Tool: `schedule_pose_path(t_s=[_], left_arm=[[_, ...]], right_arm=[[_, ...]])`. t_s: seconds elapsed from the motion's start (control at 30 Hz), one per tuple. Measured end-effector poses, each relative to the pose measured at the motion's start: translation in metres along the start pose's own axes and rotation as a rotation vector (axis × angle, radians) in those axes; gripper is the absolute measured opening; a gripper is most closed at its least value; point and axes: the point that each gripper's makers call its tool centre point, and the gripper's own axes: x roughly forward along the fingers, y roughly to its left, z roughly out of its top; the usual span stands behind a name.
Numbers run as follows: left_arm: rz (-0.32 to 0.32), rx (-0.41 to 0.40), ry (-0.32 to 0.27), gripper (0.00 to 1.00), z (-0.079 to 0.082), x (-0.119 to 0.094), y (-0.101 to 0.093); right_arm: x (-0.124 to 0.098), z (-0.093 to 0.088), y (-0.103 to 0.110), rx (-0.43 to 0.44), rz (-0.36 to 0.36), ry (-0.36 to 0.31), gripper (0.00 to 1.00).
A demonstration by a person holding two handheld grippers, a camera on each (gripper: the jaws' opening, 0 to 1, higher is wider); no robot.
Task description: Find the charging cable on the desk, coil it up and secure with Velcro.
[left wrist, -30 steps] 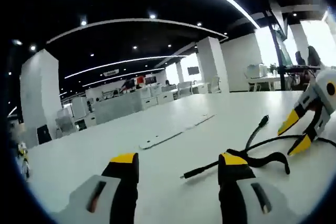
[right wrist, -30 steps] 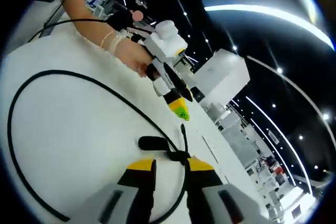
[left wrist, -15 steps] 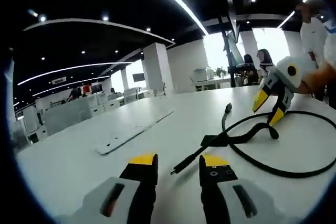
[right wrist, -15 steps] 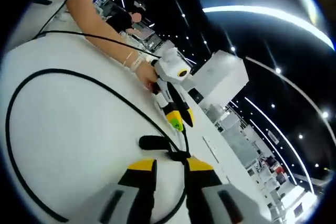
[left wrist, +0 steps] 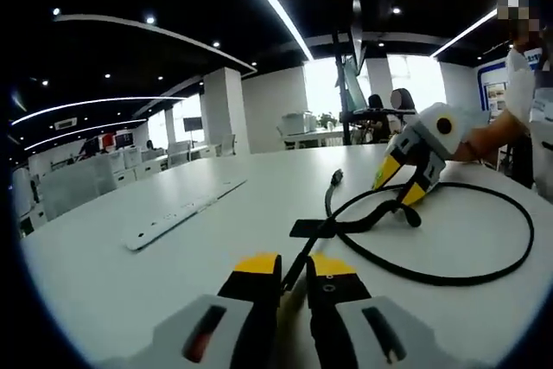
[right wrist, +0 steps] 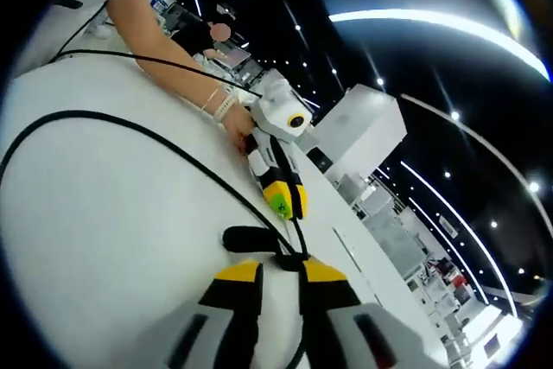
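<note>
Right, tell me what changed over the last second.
The left gripper closed its jaws from wide apart onto the free end of the charging cable, coming in near the right gripper. The right gripper stayed shut on the cable beside the Velcro strap; the loop stayed on the desk.

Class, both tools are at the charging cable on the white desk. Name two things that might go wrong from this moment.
1. The left tool closes near the charging cable plug end; that thin end might slip out when pulled.
2. The right tool pinches the cable by the Velcro strap; pulling both ways may drag the wide loop into a tangle.
</note>
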Motion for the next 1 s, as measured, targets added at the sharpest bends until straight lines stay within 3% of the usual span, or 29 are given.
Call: schedule_pose_path(t_s=[0.17, 0.27, 0.37, 0.43, 0.6, 0.67, 0.77, 0.87, 1.0], left_arm=[[0.019, -0.027, -0.026, 0.11, 0.001, -0.019, 0.000], [0.042, -0.044, -0.044, 0.11, 0.003, -0.027, 0.004], [0.049, -0.050, -0.028, 0.11, 0.000, -0.030, 0.004], [0.046, -0.053, -0.024, 0.11, -0.001, -0.031, 0.003], [0.034, -0.054, -0.012, 0.10, -0.003, -0.034, -0.002], [0.032, -0.055, -0.010, 0.10, -0.003, -0.035, -0.002], [0.023, -0.050, -0.003, 0.10, -0.004, -0.035, -0.005], [0.021, -0.040, 0.009, 0.10, -0.006, -0.034, -0.006], [0.022, -0.039, -0.001, 0.10, -0.004, -0.035, -0.006]], right_arm=[[0.001, 0.004, 0.002, -0.058, -0.003, -0.008, 0.16], [0.002, 0.004, -0.001, -0.159, -0.034, 0.010, 0.16], [0.003, 0.010, 0.006, -0.153, -0.023, -0.009, 0.16], [0.003, 0.016, 0.010, -0.211, -0.021, -0.010, 0.16], [-0.002, 0.027, 0.017, -0.276, -0.040, -0.026, 0.04], [-0.004, 0.028, 0.010, -0.243, -0.057, -0.032, 0.03], [-0.005, 0.027, 0.000, -0.119, -0.067, -0.047, 0.03], [-0.002, 0.030, -0.031, 0.060, -0.104, -0.080, 0.03], [0.015, 0.022, -0.060, 0.276, -0.087, -0.071, 0.03]])
